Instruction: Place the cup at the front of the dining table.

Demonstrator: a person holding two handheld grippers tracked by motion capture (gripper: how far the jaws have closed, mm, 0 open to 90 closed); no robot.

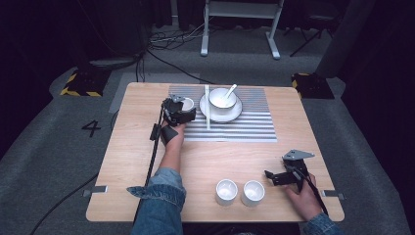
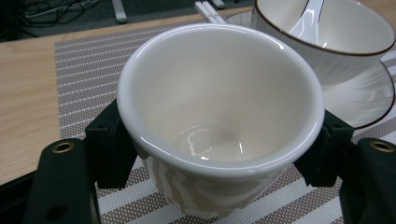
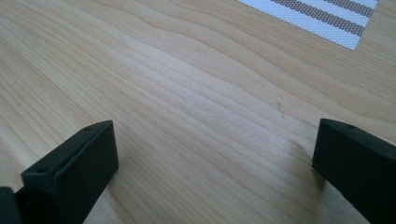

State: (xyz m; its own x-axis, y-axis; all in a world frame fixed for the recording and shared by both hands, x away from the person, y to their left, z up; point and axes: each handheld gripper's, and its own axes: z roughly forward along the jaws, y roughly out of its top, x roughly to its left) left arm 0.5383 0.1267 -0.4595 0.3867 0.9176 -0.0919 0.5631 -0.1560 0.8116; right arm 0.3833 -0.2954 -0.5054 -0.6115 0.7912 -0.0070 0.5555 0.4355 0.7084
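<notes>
Since your left gripper (image 2: pixel 219 154) already clamps the cup (image 2: pixel 219 116) by its sides over the mat (image 1: pixel 244 128) beside the plate (image 1: pixel 234 115), treat it as light, rigid, slick, breakable glazed ceramic, while your right gripper (image 3: pixel 215 163) gapes wide above the table (image 3: pixel 187 93).

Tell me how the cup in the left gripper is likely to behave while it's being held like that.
The cup looks like glazed ceramic, so probably stiff, breakable, and rather slippery against the left gripper pads. Its wall narrows downward, so the jaws, clamped just under the rim, may keep it from sliding down. It is empty, so likely light.
</notes>
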